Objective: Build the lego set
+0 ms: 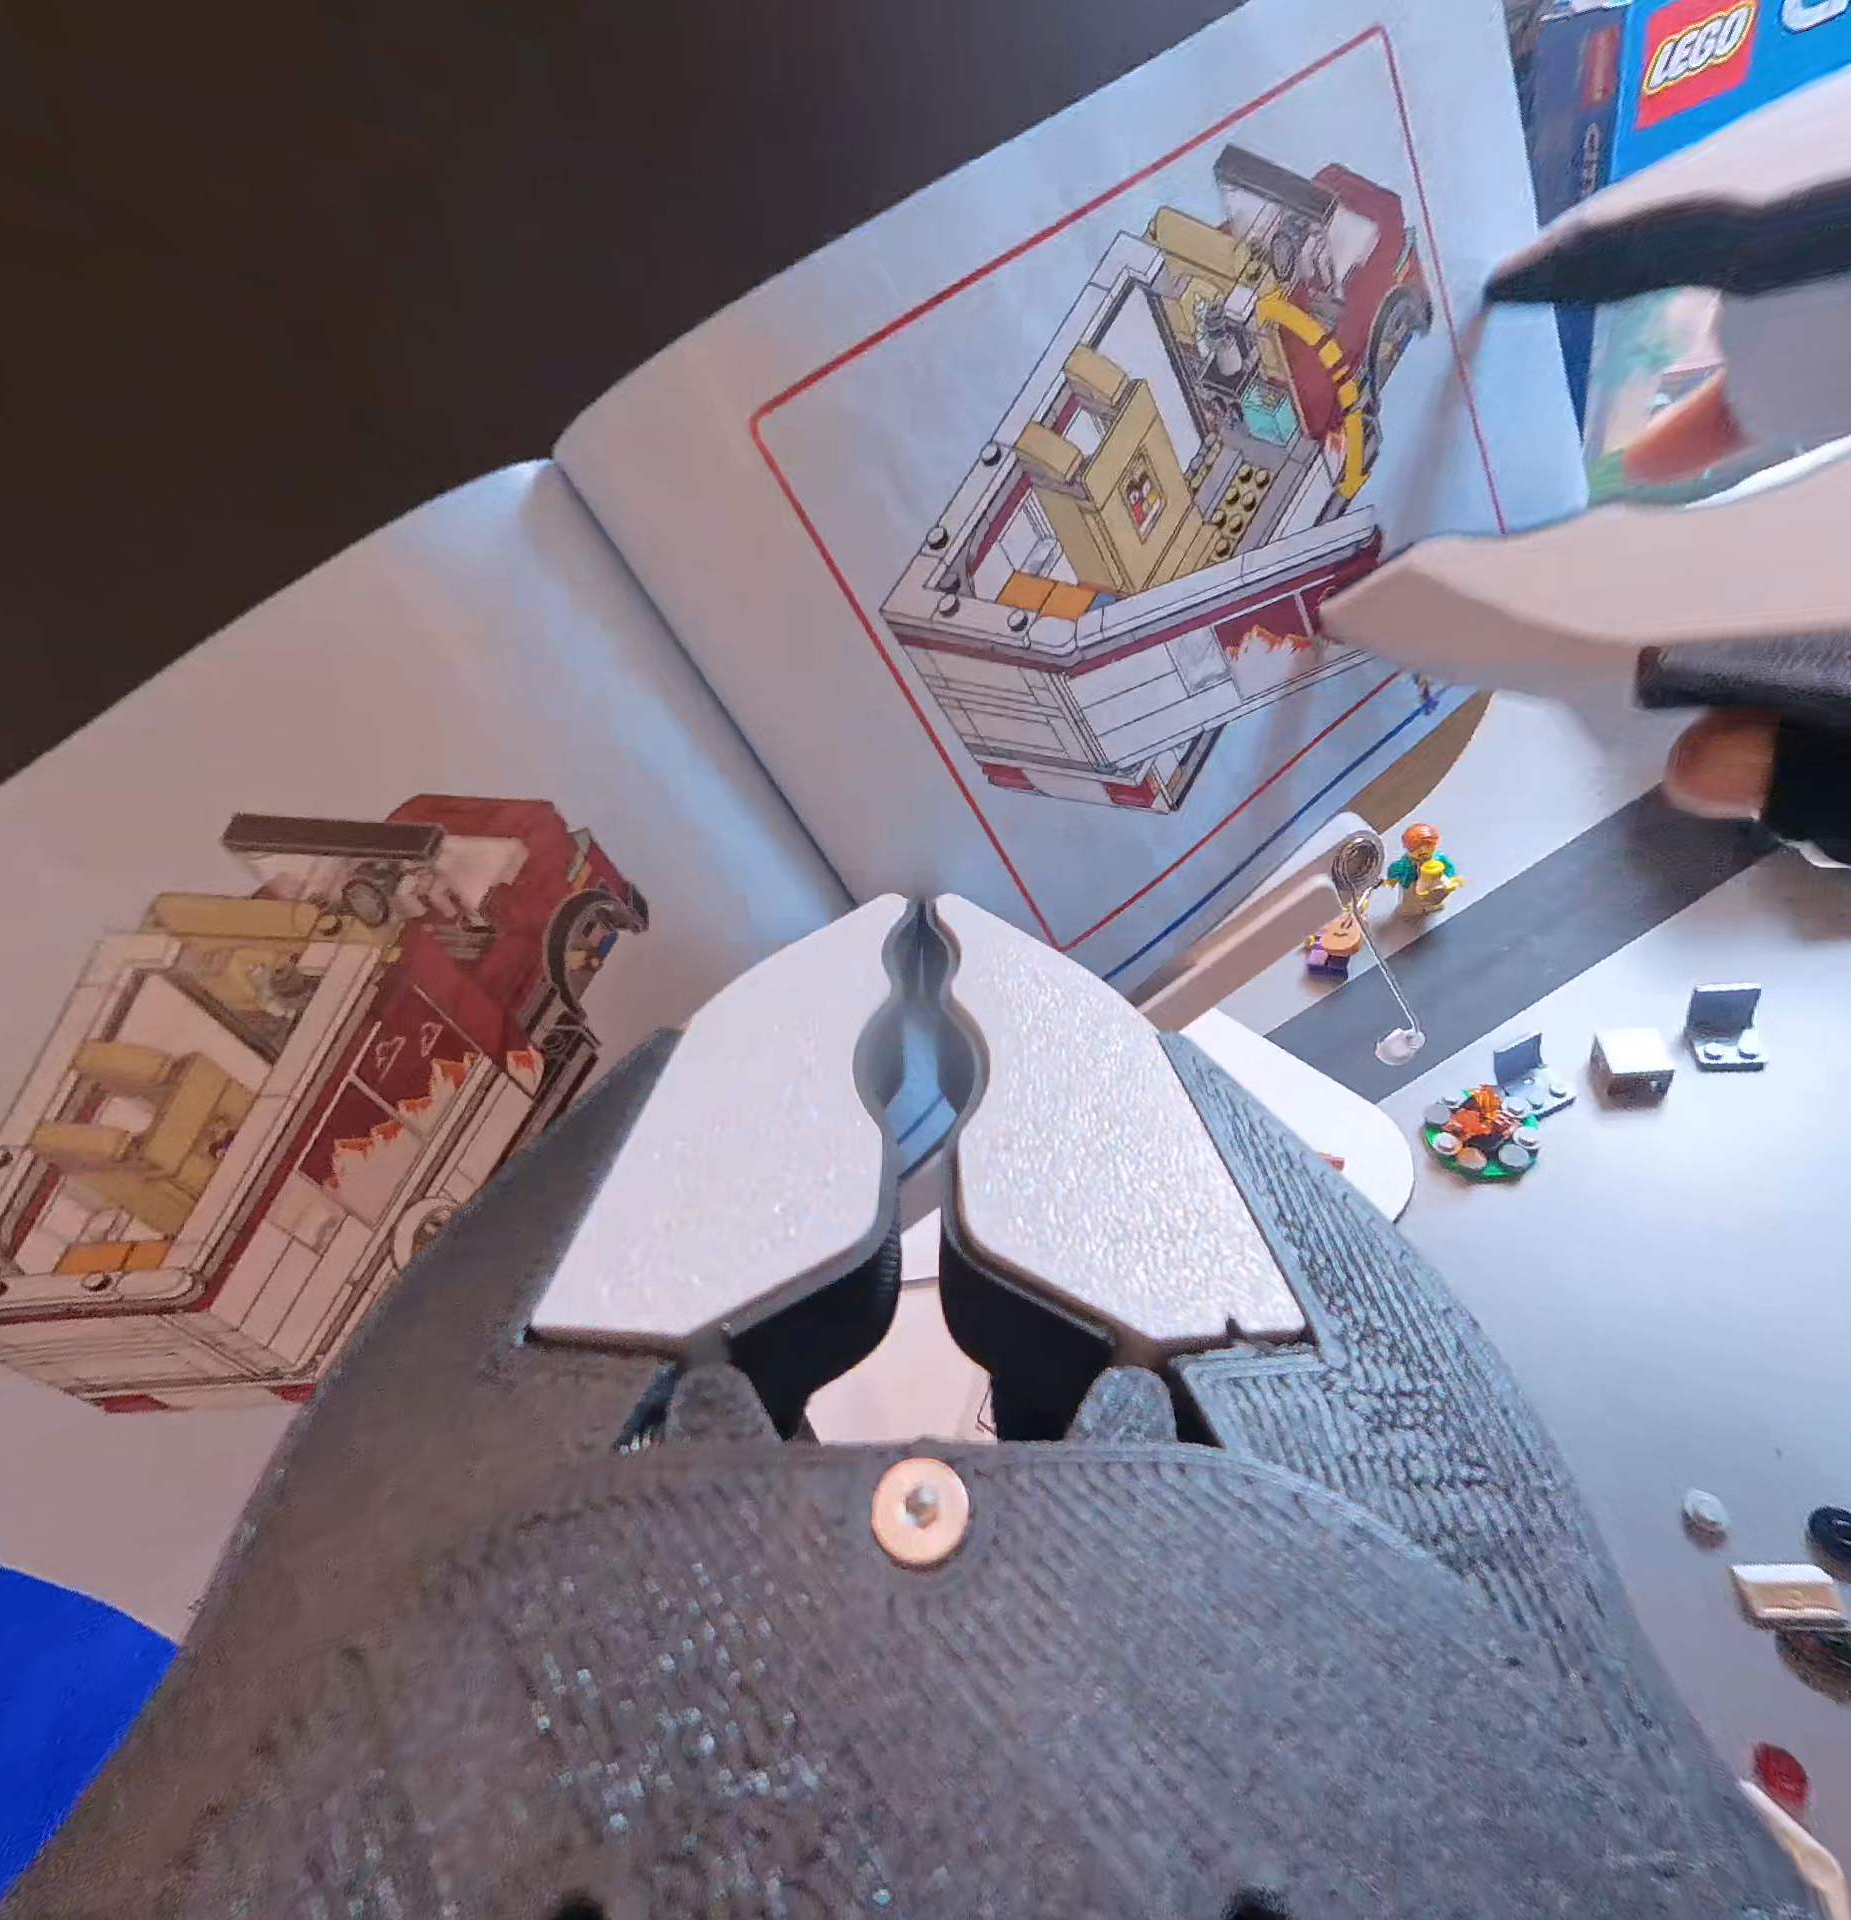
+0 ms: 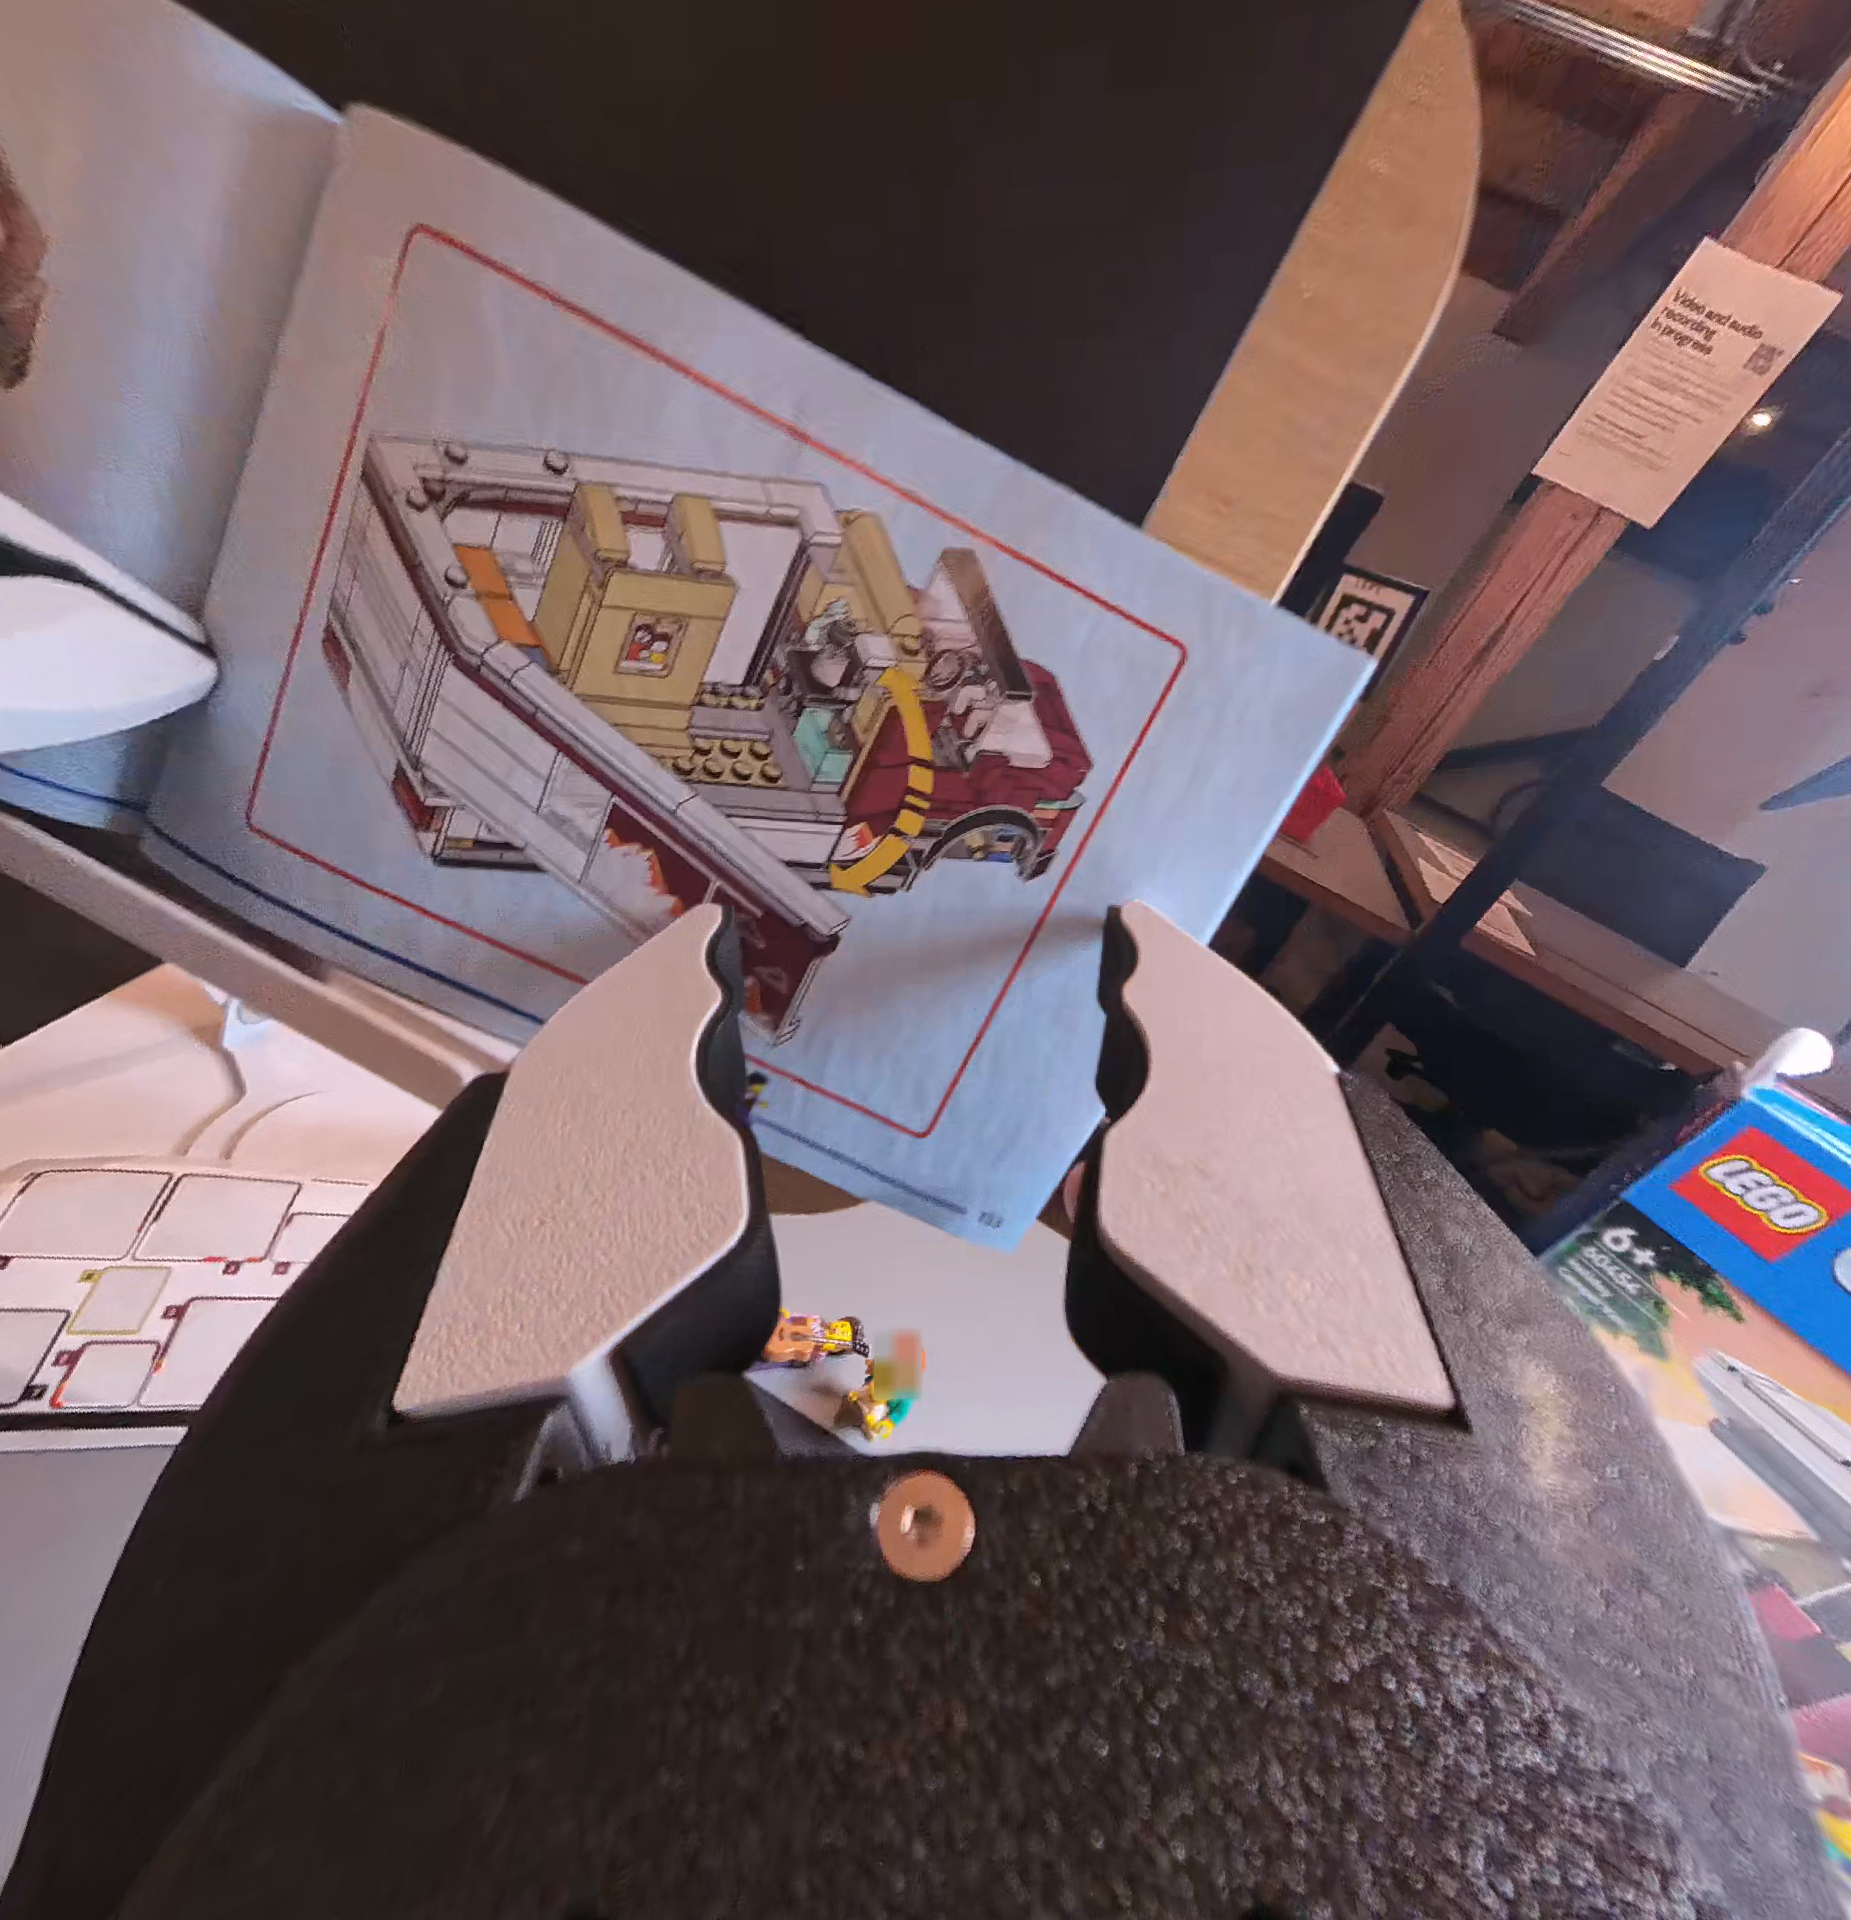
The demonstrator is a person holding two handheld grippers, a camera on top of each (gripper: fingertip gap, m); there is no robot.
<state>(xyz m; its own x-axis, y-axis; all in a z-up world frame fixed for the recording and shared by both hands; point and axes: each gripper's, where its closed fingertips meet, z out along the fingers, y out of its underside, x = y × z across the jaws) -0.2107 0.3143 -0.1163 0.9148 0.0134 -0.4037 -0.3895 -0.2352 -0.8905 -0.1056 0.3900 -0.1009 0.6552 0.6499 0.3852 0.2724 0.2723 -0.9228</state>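
Note:
The open instruction booklet (image 1: 692,623) is held up off the table, and both pages show drawings of a red and white camper truck. My left gripper (image 1: 923,912) is shut on the booklet's lower edge near the spine, with paper showing in the hollow between its fingers. One of its fingers (image 2: 69,644) shows at the left of the right wrist view. My right gripper (image 2: 916,925) is open wide in front of the lower corner of the right page (image 2: 1004,987), and its pads do not press on it. It also shows in the left wrist view (image 1: 1420,447), open at the page's right edge.
On the white table (image 1: 1627,1299) stand a minifigure (image 1: 1425,868), a guitar piece (image 1: 1336,940), a campfire piece (image 1: 1480,1132) and small grey bricks (image 1: 1633,1060). The set's box (image 2: 1731,1351) is at the right. A sticker sheet (image 2: 121,1278) lies at the left. The right tips stand about 20 centimeters off the minifigure (image 1: 1425,868).

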